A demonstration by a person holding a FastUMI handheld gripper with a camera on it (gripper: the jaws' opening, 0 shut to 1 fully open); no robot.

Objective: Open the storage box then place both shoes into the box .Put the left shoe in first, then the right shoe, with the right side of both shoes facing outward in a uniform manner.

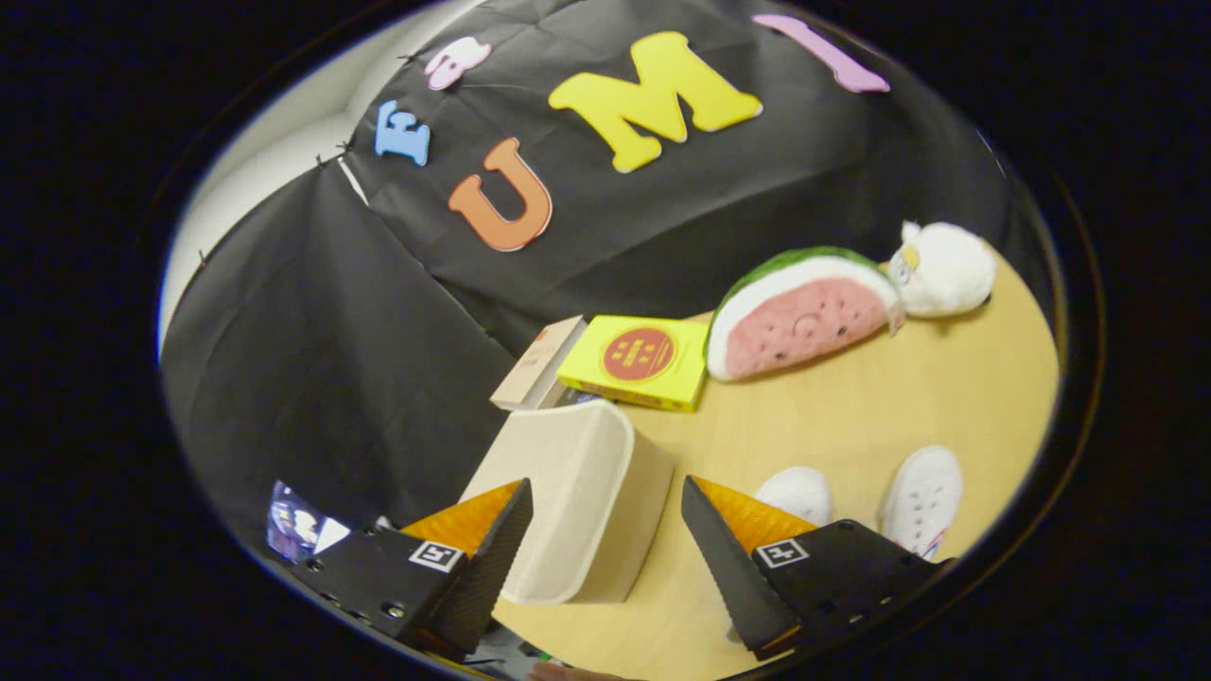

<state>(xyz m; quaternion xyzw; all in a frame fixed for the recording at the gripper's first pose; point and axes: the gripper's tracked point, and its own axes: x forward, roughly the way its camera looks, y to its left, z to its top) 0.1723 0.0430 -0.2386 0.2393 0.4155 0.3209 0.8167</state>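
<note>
Jaws wide apart; storage box seemingly between.

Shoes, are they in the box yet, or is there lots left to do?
Nothing looks done yet. The two white shoes sit on the wooden table, outside the beige fabric storage box. The tongs are open and empty, with the box between and just beyond their fingers; whether it is open I cannot tell. Left: put the left shoe in, then the right.
</note>
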